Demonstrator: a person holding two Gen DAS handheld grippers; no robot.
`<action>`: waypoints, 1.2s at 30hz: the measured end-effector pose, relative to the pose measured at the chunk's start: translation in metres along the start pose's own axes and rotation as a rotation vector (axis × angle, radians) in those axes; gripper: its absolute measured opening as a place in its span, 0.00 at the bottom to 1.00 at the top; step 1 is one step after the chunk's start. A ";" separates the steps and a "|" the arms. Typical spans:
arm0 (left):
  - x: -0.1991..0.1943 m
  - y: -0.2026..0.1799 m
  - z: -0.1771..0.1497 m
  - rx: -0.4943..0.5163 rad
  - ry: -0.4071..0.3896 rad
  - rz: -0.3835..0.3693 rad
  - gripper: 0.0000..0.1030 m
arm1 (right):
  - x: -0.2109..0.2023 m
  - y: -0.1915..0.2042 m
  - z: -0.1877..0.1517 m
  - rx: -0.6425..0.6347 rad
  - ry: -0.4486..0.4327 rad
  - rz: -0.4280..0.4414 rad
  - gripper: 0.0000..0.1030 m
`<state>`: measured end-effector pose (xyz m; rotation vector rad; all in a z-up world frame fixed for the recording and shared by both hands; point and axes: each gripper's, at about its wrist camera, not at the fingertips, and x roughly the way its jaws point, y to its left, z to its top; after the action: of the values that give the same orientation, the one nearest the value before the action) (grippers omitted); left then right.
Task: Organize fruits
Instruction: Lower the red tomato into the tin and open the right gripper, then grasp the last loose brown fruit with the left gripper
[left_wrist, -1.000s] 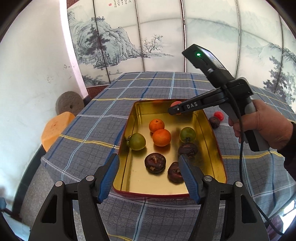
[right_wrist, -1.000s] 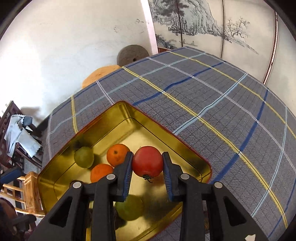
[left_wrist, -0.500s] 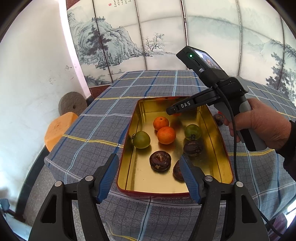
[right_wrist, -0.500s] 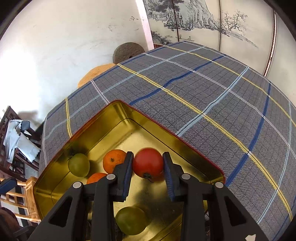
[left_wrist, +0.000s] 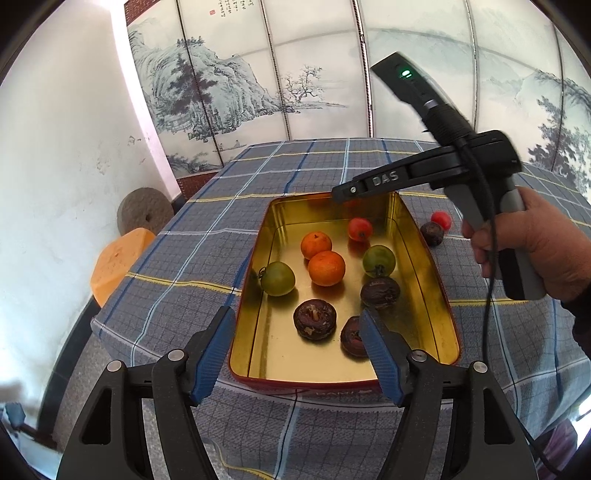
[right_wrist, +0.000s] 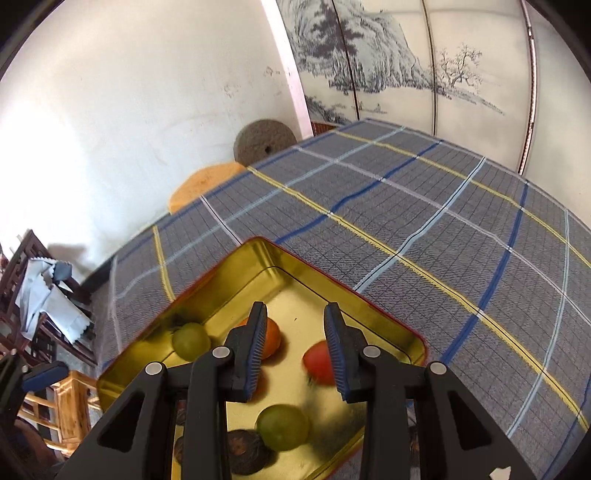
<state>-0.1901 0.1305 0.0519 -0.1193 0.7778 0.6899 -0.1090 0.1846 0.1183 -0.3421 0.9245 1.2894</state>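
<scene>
While the right hand-held gripper (right_wrist: 295, 345) hangs above the far end of the gold tin (left_wrist: 255, 266), its jaws stand apart and hold nothing; the red tomato (left_wrist: 359, 229) lies free on the tin floor beneath, right of centre in the left wrist view. Low in that view, the left hand-held gripper (left_wrist: 297, 354) waits wide open and empty by the tin's near rim. Outside the tin at right, another red tomato (left_wrist: 441, 220) and a dark fruit (left_wrist: 431, 233) sit on the desk (left_wrist: 184, 258), probably next to collect.
</scene>
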 end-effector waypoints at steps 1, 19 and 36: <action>-0.001 -0.001 0.000 0.004 -0.001 0.002 0.68 | -0.005 0.000 -0.002 0.004 -0.012 0.001 0.30; -0.016 -0.033 0.007 0.130 -0.034 -0.014 0.70 | -0.109 -0.059 -0.103 0.093 -0.091 -0.153 0.45; 0.041 -0.154 0.093 0.748 -0.036 -0.443 0.69 | -0.174 -0.156 -0.214 0.309 -0.112 -0.312 0.60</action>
<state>-0.0179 0.0646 0.0681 0.3915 0.8924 -0.0432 -0.0482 -0.1236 0.0761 -0.1615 0.9179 0.8561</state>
